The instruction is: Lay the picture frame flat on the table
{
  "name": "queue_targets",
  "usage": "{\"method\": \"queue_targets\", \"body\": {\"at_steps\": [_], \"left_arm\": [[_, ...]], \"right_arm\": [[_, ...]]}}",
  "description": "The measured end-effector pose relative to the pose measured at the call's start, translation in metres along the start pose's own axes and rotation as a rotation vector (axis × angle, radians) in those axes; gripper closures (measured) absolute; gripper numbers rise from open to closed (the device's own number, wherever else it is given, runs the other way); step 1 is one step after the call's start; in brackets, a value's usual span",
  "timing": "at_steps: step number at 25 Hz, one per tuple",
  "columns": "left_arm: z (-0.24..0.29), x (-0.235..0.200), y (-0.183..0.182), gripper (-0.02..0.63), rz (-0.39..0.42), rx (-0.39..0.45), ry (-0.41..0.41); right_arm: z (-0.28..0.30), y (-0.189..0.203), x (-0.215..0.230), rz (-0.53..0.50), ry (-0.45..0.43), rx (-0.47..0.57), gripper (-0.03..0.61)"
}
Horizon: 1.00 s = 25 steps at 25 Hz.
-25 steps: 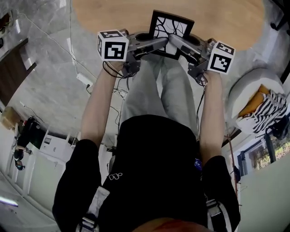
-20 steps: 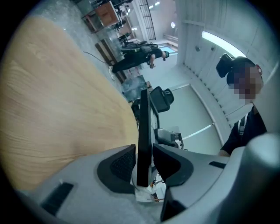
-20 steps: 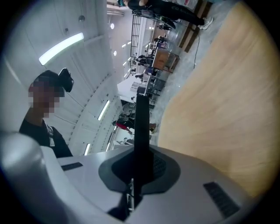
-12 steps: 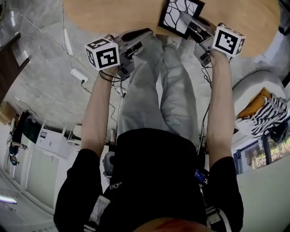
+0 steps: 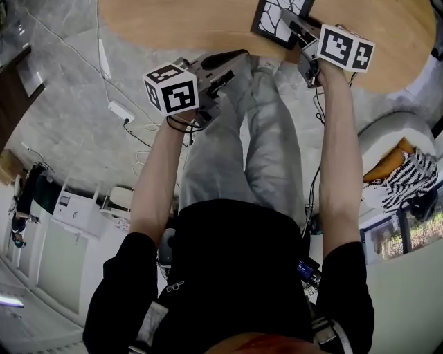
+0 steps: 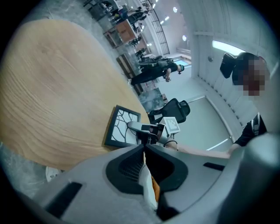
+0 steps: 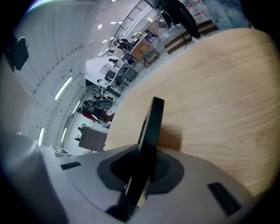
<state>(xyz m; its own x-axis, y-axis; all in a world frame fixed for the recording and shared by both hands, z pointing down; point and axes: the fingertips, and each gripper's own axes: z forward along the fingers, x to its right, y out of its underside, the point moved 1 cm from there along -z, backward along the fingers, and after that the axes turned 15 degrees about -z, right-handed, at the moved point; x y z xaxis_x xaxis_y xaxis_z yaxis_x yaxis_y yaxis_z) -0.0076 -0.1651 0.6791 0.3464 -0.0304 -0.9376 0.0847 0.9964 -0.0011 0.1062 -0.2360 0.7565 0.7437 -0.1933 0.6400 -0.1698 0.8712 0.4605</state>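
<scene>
Starting at the left of the head view, the left gripper (image 5: 239,57) hangs off the near edge of the light wooden oval table (image 5: 173,24), over the person's legs. Its jaws have just been closing, and in its own view they meet tip to tip with nothing between them, so that one's out of the job for now. A bit further right, at the top of the head view, is the black-rimmed picture frame with a white branch-pattern print (image 5: 268,21), over the tabletop near its front edge. The right gripper (image 5: 291,21) comes in from the upper right and has the frame's near edge pinched tight; in the right gripper view the frame (image 7: 151,124) runs edge-on straight out of the clamped jaws, with a shadow on the wood just beside it. From the left gripper view the frame (image 6: 122,127) looks low and nearly level, print side up, but I can't tell if the far edge touches the wood. So I'd say it's mostly there: what's left is settling it fully flat and letting go.
</scene>
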Motion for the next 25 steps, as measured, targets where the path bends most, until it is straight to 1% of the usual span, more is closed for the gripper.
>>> {"method": "queue_targets", "body": {"at_steps": [1,4,9,12,14,15,17,18,19,20,21,23,25], "left_arm": [[0.001,0.002,0.0,0.597,-0.003,0.004,0.01],[0.004,0.005,0.002,0.597,-0.021,0.009,0.024],[0.006,0.007,0.006,0.597,-0.027,-0.01,0.02],[0.009,0.008,0.005,0.597,-0.028,-0.011,0.026],[0.012,0.009,0.007,0.597,-0.021,-0.013,0.03],[0.012,0.011,0.009,0.597,-0.014,-0.012,0.03],[0.013,0.015,0.007,0.6,0.009,0.005,0.026],[0.013,0.019,0.005,0.601,0.023,0.023,0.022],[0.014,0.024,0.002,0.602,0.04,0.046,0.018],[0.014,0.03,-0.003,0.603,0.059,0.074,0.013],[0.016,0.037,-0.008,0.603,0.083,0.103,0.006],[0.019,0.052,-0.016,0.604,0.154,0.146,-0.037],[0.023,0.067,-0.018,0.604,0.272,0.155,-0.136]], "right_arm": [[-0.001,0.002,0.004,-0.013,0.03,-0.002,0.549],[-0.005,0.004,0.014,-0.071,0.134,-0.008,0.485],[-0.013,0.008,0.032,-0.126,0.351,-0.048,0.369],[-0.015,0.008,0.042,-0.152,0.454,-0.048,0.354],[-0.024,0.009,0.049,-0.169,0.53,-0.038,0.356],[-0.029,0.009,0.051,-0.168,0.548,-0.024,0.356],[-0.04,0.009,0.049,-0.146,0.549,0.016,0.356],[-0.047,0.009,0.047,-0.133,0.545,0.041,0.369],[-0.056,0.007,0.044,-0.12,0.54,0.069,0.419],[-0.065,0.004,0.04,-0.109,0.53,0.102,0.497],[-0.074,0.0,0.034,-0.1,0.511,0.139,0.545],[-0.092,-0.008,0.017,-0.099,0.453,0.203,0.564],[-0.113,-0.014,-0.005,-0.11,0.399,0.252,0.568]]}}
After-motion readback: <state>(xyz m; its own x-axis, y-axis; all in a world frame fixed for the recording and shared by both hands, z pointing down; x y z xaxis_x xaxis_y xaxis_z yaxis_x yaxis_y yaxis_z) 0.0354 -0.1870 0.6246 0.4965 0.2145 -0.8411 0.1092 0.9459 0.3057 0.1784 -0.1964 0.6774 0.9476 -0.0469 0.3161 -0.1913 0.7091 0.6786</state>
